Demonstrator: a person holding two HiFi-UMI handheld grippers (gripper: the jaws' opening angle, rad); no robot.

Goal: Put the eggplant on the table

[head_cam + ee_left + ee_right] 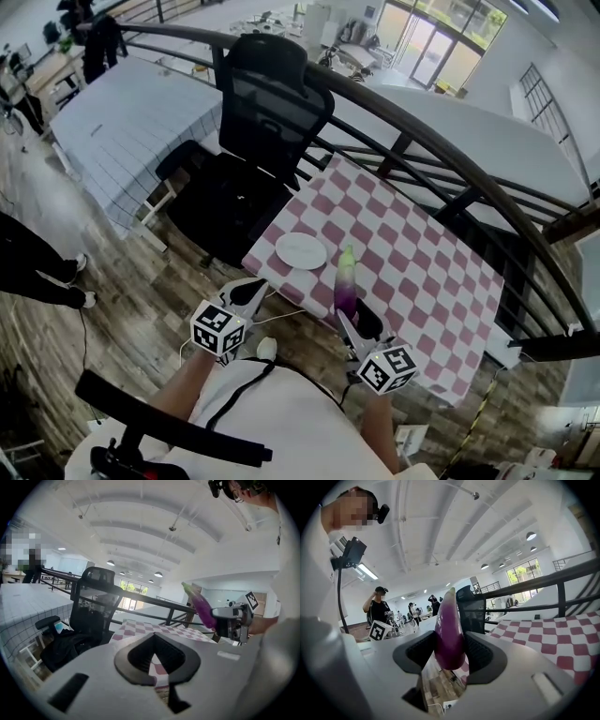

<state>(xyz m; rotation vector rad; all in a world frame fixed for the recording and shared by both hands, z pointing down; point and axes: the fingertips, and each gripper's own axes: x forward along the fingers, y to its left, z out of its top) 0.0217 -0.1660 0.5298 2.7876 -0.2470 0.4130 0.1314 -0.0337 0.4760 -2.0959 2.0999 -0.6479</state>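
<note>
Glossy, smooth eggplant (449, 630); cloth-covered table (422, 272); smooth plate (301, 250); wood-plank floor (141, 305); matt mesh-backed chair (272, 103)

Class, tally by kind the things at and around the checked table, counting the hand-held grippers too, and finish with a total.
eggplant: 1
white plate: 1
grippers: 2 (left gripper, right gripper)
checked table: 1
office chair: 1
Total: 6
</note>
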